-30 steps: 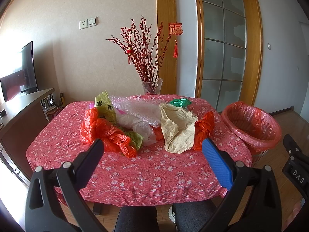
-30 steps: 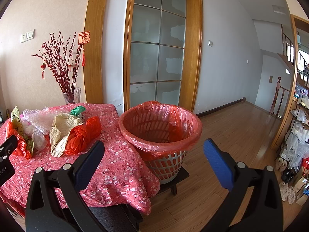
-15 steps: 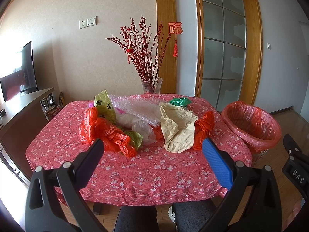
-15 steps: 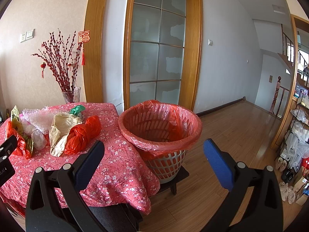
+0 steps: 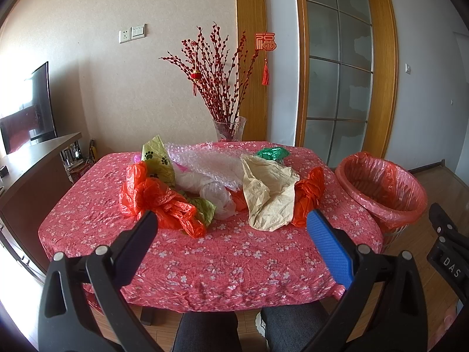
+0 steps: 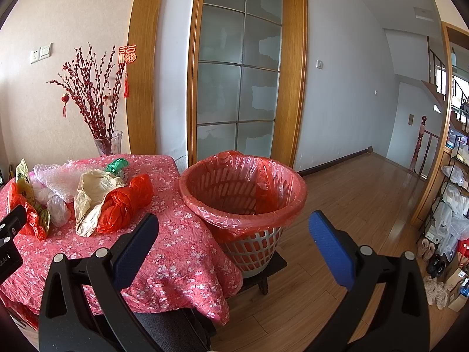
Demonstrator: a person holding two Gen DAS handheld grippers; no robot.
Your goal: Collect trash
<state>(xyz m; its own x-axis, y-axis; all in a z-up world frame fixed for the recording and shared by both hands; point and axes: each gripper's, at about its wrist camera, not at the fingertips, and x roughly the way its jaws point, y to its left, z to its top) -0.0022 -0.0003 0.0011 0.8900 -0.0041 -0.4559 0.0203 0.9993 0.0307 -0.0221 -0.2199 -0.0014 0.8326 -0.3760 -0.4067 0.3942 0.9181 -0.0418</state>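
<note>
While the left gripper [image 5: 231, 226] hung short of the tabletop [image 5: 222, 252], its fingers [image 5: 140, 242] stood wide apart and held nothing. Beyond them the trash lay heaped mid-table: an orange bag [image 5: 158, 198] just past the left finger, a beige bag [image 5: 271, 192] ahead of the right finger with a second orange bag [image 5: 310, 193] touching its right side, bubble wrap [image 5: 211, 164] and a clear bag [image 5: 218, 196] between, a paw-print bag [image 5: 155, 158] and a green wad [image 5: 271, 154] farther back. A vase [image 5: 230, 129] of red branches stood at the far edge.

The right gripper [image 6: 233, 230] hung in the air with its fingers [image 6: 329, 248] likewise spread and empty. Between and beyond them sat the bin [image 6: 243, 196], lined in red plastic, on a low stool [image 6: 271, 265] just beside the tabletop; its bottom was hidden.
</note>
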